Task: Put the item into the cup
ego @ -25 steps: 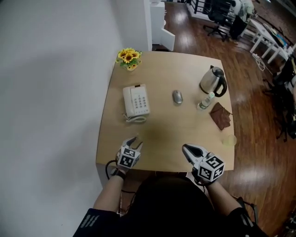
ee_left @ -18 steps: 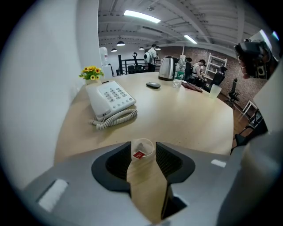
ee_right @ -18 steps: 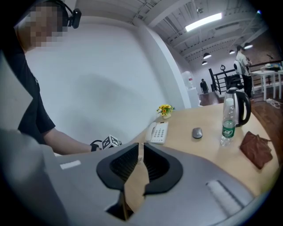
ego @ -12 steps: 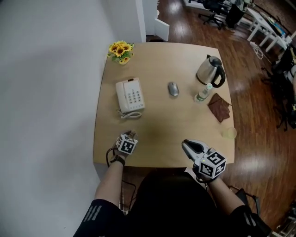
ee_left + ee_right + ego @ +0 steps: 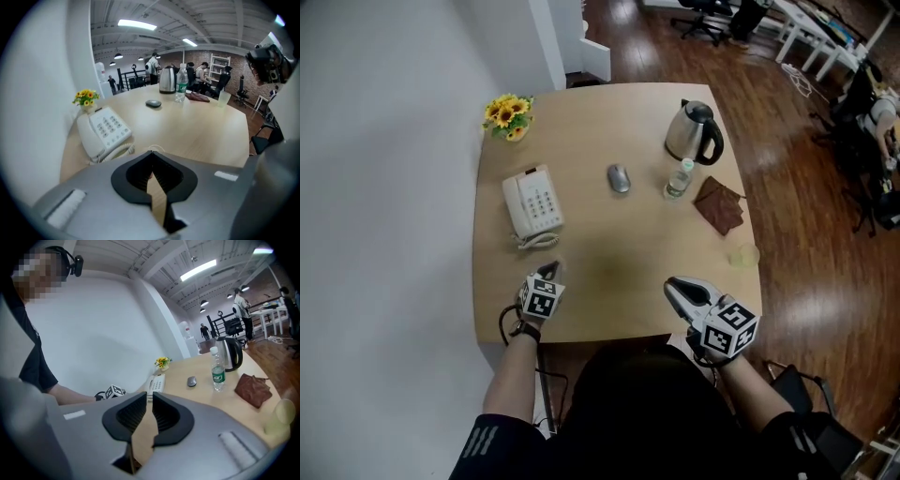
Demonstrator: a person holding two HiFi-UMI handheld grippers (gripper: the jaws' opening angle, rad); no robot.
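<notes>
A translucent cup [image 5: 743, 255] stands at the table's right edge, also seen in the left gripper view [image 5: 224, 97] and the right gripper view [image 5: 281, 414]. A grey mouse [image 5: 619, 178], a water bottle [image 5: 678, 178] and a crumpled brown cloth [image 5: 718, 204] lie further back. My left gripper [image 5: 548, 270] rests at the near left edge, its jaws shut tip to tip [image 5: 151, 153] on nothing. My right gripper [image 5: 672, 286] hovers at the near right edge, and a narrow slit shows between its jaws [image 5: 146, 395], which hold nothing. Both grippers are far from the cup.
A white desk phone [image 5: 532, 203] sits just beyond the left gripper, with its coiled cord [image 5: 117, 151] close to the jaws. A steel kettle [image 5: 693, 133] and a pot of yellow flowers [image 5: 508, 114] stand at the back. A white wall runs along the table's left.
The left gripper's jaws have gone from wide open to shut, with nothing taken. The right gripper has stayed in place. The head camera has shifted, sliding the table leftward in view.
</notes>
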